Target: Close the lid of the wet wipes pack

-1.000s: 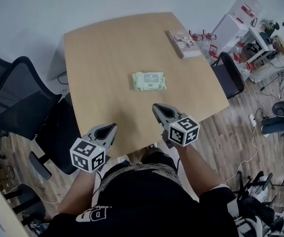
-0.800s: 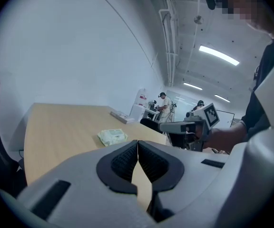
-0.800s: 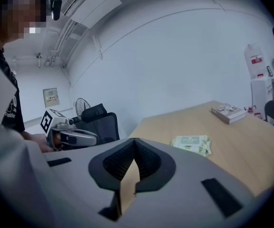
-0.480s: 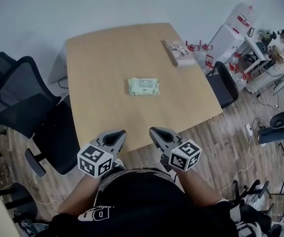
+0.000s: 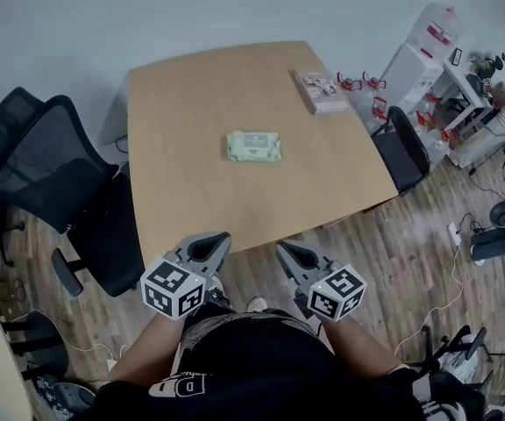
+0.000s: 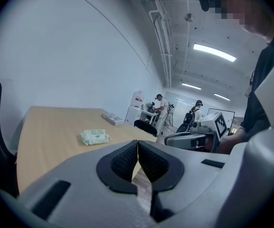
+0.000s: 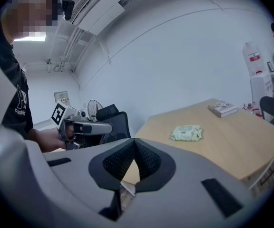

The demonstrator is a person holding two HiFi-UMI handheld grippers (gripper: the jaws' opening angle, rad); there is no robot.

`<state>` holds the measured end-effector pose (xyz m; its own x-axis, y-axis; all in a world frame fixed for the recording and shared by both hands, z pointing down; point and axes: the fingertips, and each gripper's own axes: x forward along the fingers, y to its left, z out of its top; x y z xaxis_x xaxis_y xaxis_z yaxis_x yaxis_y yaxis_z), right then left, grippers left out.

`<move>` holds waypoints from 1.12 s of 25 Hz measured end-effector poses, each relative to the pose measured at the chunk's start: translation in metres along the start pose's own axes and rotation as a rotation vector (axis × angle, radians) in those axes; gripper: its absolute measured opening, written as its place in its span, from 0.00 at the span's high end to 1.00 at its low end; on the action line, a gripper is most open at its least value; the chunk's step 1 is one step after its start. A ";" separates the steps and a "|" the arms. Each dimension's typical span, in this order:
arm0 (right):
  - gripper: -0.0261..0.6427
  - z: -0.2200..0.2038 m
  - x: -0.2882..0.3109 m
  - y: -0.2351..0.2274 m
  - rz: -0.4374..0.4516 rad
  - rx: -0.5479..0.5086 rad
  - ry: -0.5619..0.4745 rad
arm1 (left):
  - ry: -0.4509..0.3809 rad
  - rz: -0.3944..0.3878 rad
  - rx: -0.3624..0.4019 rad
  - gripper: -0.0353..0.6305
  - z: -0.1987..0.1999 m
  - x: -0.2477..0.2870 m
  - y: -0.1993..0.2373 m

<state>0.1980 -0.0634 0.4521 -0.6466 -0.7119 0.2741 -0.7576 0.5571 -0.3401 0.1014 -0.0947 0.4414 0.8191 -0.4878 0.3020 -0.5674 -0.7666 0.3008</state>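
Flat at mid table (image 5: 182,191): wet wipes pack (image 5: 253,146), long side crosswise. Well short of it, off the near edge: left gripper (image 5: 215,240) and right gripper (image 5: 284,250), both pinched together, empty. Straight ahead between them, neither clearly nearer.

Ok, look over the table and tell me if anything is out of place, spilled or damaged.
Nothing stands out. The wipes pack lies flat near the middle of the table, a book sits near the far right corner, and nothing is spilled. The left tongs and right tongs are shut and empty, by the table's near edge.
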 end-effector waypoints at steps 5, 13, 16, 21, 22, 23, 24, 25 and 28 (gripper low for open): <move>0.95 -0.012 -0.019 0.014 0.044 -0.028 0.010 | -0.012 0.007 -0.004 0.92 -0.017 -0.004 -0.036; 0.95 -0.014 -0.030 0.020 -0.009 -0.040 -0.033 | 0.039 -0.045 0.049 0.92 -0.027 -0.014 -0.047; 0.95 -0.016 -0.028 0.023 -0.041 -0.018 -0.042 | 0.047 -0.064 0.068 0.92 -0.019 -0.016 -0.040; 0.95 -0.015 -0.015 0.039 -0.069 -0.009 -0.053 | 0.046 -0.087 0.096 0.92 -0.009 -0.028 -0.025; 0.95 -0.015 -0.011 0.042 -0.074 -0.007 -0.056 | 0.049 -0.092 0.096 0.92 -0.009 -0.030 -0.022; 0.95 -0.014 -0.008 0.046 -0.080 -0.007 -0.059 | 0.052 -0.099 0.096 0.92 -0.011 -0.033 -0.020; 0.95 -0.015 -0.006 0.049 -0.086 -0.008 -0.059 | 0.055 -0.107 0.097 0.92 -0.013 -0.035 -0.019; 0.95 -0.015 -0.003 0.052 -0.092 -0.011 -0.058 | 0.059 -0.113 0.099 0.92 -0.015 -0.037 -0.017; 0.95 -0.018 0.002 0.056 -0.112 -0.007 -0.052 | 0.068 -0.127 0.101 0.92 -0.018 -0.041 -0.012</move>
<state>0.1524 -0.0259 0.4503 -0.5527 -0.7907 0.2631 -0.8254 0.4759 -0.3036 0.0730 -0.0580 0.4422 0.8741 -0.3578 0.3285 -0.4455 -0.8600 0.2489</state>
